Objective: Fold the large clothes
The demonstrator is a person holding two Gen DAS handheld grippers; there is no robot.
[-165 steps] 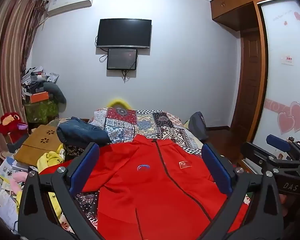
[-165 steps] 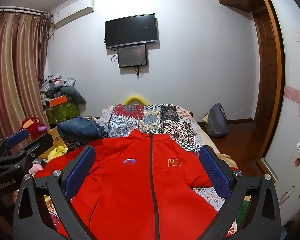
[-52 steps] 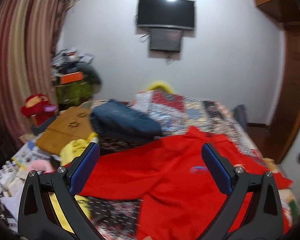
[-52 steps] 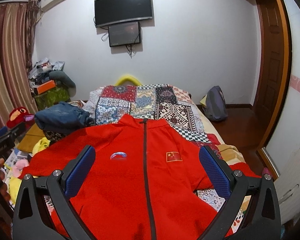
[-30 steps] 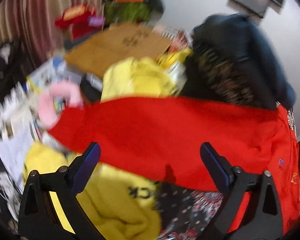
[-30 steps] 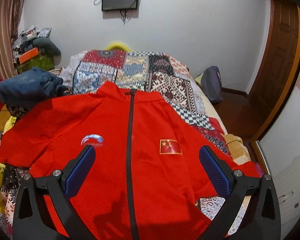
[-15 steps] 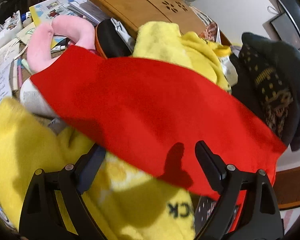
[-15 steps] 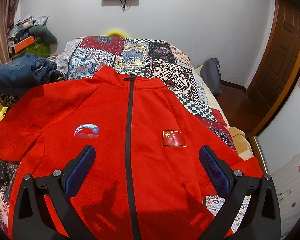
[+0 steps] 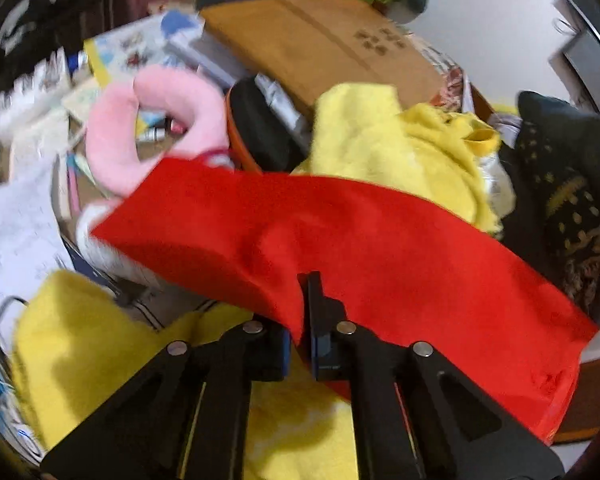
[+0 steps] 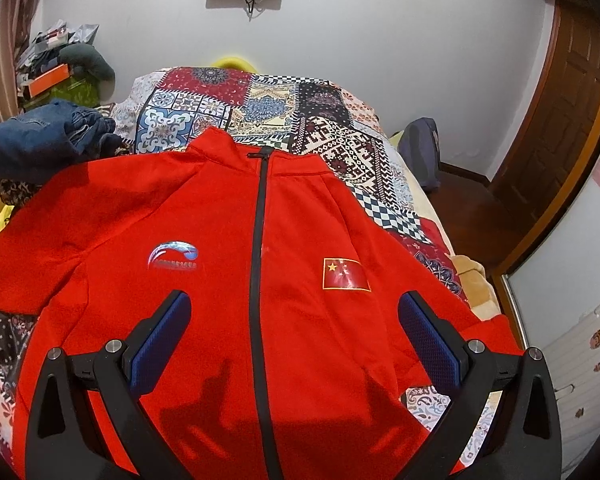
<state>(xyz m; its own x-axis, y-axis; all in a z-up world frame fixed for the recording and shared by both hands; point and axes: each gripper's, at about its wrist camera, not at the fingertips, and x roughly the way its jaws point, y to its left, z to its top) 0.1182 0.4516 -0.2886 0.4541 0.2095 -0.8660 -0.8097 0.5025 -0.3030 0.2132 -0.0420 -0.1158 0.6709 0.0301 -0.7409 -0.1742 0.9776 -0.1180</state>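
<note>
A red zip jacket (image 10: 228, 240) lies face up on the patchwork bedspread (image 10: 292, 120), collar toward the far wall, with a black zip, a blue logo and a flag patch. One red sleeve (image 9: 340, 240) stretches left across a clutter pile. My left gripper (image 9: 302, 312) is shut on the near edge of that sleeve, and the cloth is pinched into a fold between the blue pads. My right gripper (image 10: 294, 328) hovers open over the jacket's chest, with nothing between its fingers (image 10: 428, 336).
Under the sleeve lie yellow garments (image 9: 400, 148), a pink neck pillow (image 9: 140, 120), papers and a brown box (image 9: 324, 40). Dark patterned cloth (image 9: 572, 208) sits to the right. Folded jeans (image 10: 40, 140) rest at the bed's left, a backpack (image 10: 420, 156) and wooden door (image 10: 560, 100) at the right.
The left gripper came down onto the sleeve and its jaws went from wide open to shut on the cloth edge. The right gripper barely moved and stays open.
</note>
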